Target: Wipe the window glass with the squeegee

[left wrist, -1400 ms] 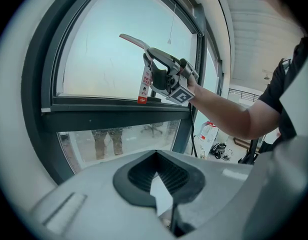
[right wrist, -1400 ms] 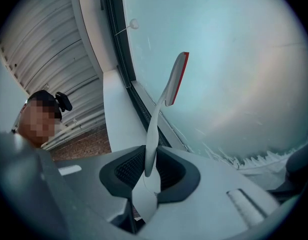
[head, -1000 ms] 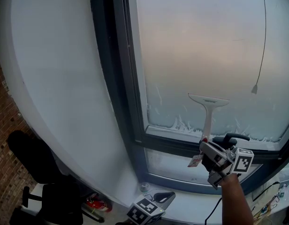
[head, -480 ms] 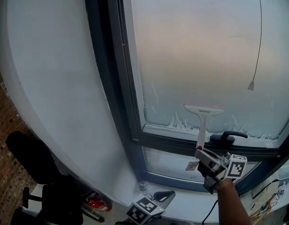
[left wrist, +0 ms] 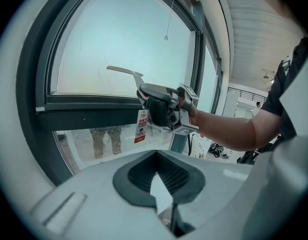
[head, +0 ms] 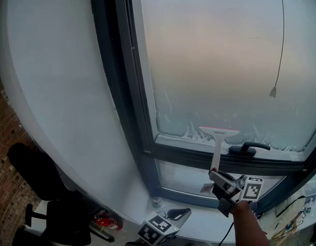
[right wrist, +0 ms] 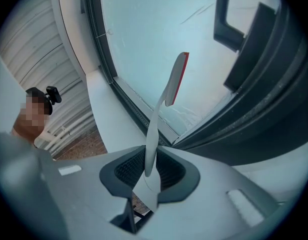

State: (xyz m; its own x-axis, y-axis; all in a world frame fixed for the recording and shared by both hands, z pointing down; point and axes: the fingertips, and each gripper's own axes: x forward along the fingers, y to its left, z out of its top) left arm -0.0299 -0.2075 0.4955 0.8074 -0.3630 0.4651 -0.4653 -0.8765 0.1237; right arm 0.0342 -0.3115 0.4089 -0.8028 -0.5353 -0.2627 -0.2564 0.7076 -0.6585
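Note:
A white squeegee (head: 218, 133) rests with its blade against the bottom edge of the frosted window glass (head: 214, 60), and its handle runs down into my right gripper (head: 220, 182). That gripper is shut on the handle (right wrist: 151, 149); the red-edged blade (right wrist: 177, 78) lies on the pane. The left gripper view shows the squeegee (left wrist: 122, 70) and the right gripper (left wrist: 161, 109), with a red and white tag (left wrist: 141, 126) hanging under them. My left gripper (head: 178, 214) stays low near the sill, its jaws shut on nothing (left wrist: 159, 176).
Soapy streaks (head: 194, 133) line the bottom of the glass. A dark window handle (head: 248, 148) sits on the frame just right of the squeegee. A blind cord pull (head: 273, 92) hangs at right. A black chair (head: 35, 173) and a brick wall are at lower left.
The right gripper has drawn the squeegee down the glass, from mid-lower pane to its bottom edge. The left gripper has stayed put.

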